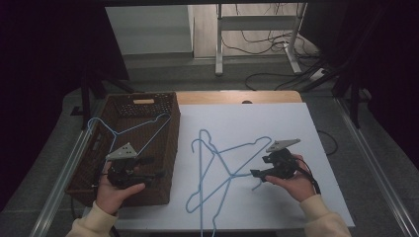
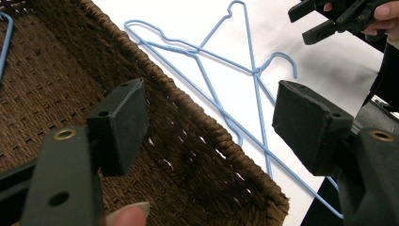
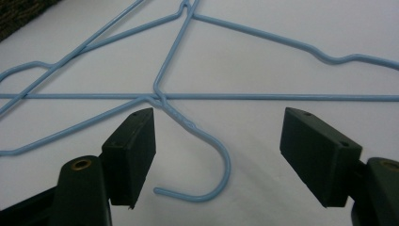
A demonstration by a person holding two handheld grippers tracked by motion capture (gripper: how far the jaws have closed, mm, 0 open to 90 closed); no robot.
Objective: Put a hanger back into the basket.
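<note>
Two light-blue wire hangers (image 1: pixel 230 174) lie crossed on the white tabletop (image 1: pixel 276 123). A third blue hanger (image 1: pixel 131 131) rests across the brown wicker basket (image 1: pixel 173 143) at the left. My right gripper (image 1: pixel 259 166) hovers just right of the crossed pair, open. In the right gripper view its jaws (image 3: pixel 219 120) stand either side of one hanger's hook (image 3: pixel 221 157), without touching it. My left gripper (image 1: pixel 153 167) is held over the basket's near right part, open and holding nothing. The left gripper view (image 2: pixel 207 108) looks over the basket rim (image 2: pixel 226 150) toward the hangers (image 2: pixel 254 70) and the right gripper (image 2: pixel 301 24).
The basket takes up the table's left side, its right wall next to the hangers. A wooden strip (image 1: pixel 237 97) runs along the far table edge. Beyond it stand a desk frame (image 1: pixel 220 44) and floor cables (image 1: pixel 276 47). Metal rails (image 1: pixel 375 168) flank the table.
</note>
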